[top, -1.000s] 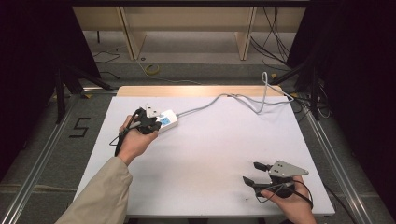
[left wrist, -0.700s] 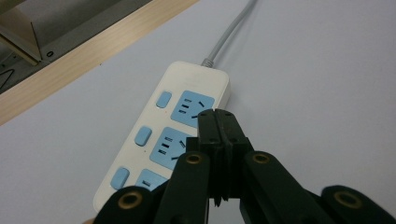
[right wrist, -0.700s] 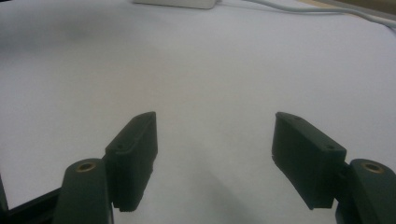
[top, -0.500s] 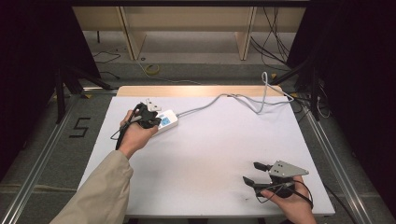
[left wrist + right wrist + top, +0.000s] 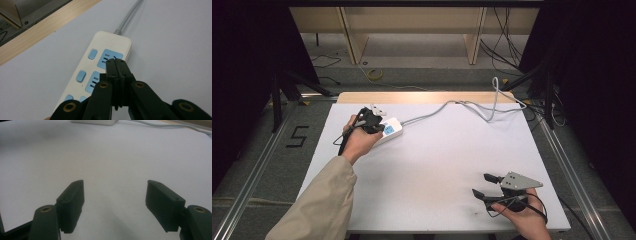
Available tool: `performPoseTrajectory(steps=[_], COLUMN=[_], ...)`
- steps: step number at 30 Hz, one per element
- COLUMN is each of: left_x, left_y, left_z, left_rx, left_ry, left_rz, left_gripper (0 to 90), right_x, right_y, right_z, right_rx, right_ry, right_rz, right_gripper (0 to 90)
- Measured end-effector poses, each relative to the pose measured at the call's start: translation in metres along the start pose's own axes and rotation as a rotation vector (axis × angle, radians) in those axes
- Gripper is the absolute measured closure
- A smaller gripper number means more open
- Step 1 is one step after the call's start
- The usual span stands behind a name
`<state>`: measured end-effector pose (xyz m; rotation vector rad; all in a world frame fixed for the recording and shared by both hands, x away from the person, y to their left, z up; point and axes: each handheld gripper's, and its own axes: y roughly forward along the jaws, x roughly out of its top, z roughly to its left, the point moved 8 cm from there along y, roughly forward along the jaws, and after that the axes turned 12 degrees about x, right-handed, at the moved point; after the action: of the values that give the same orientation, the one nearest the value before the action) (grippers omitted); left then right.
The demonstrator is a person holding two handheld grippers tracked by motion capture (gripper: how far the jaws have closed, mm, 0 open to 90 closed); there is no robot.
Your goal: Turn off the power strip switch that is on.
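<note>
A white power strip (image 5: 391,131) with blue sockets and blue switches lies at the far left of the white table (image 5: 437,165). Its grey cable (image 5: 447,107) runs off to the back right. My left gripper (image 5: 373,120) is over the strip. In the left gripper view its jaws are pressed together with nothing between them, and the left gripper (image 5: 116,63) has its tips at the blue socket nearest the cable end of the power strip (image 5: 111,41). Whether they touch the socket I cannot tell. My right gripper (image 5: 486,185) rests open near the front right. In the right gripper view the right gripper (image 5: 115,200) has bare table between its jaws.
The cable (image 5: 130,15) loops near the table's back right corner. A wooden strip (image 5: 422,97) edges the far side of the table. Metal rails and dark floor flank the table on both sides.
My left gripper has edged slightly to the right over the power strip. The right gripper has stayed where it was.
</note>
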<state>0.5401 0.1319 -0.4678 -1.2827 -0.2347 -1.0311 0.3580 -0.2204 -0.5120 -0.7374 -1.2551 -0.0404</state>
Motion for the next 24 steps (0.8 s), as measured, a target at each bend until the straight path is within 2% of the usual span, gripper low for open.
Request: performPoseTrajectory(steps=[5, 8, 24], left_x=[0.002, 0.003, 0.015], left_y=[0.005, 0.008, 0.022], left_z=[0.003, 0.005, 0.01], left_rx=[0.005, 0.013, 0.027], left_ry=[-0.004, 0.009, 0.02], left_rz=[0.012, 0.021, 0.052], left_gripper=[89.6, 89.6, 89.6], right_x=[0.0, 0.0, 0.0], right_y=[0.0, 0.0, 0.0], right_z=[0.0, 0.0, 0.0], right_rx=[0.0, 0.001, 0.003], right_ry=[-0.001, 0.0, -0.002], right_rz=[-0.002, -0.001, 0.0], right_gripper=[32.2, 32.2, 32.2])
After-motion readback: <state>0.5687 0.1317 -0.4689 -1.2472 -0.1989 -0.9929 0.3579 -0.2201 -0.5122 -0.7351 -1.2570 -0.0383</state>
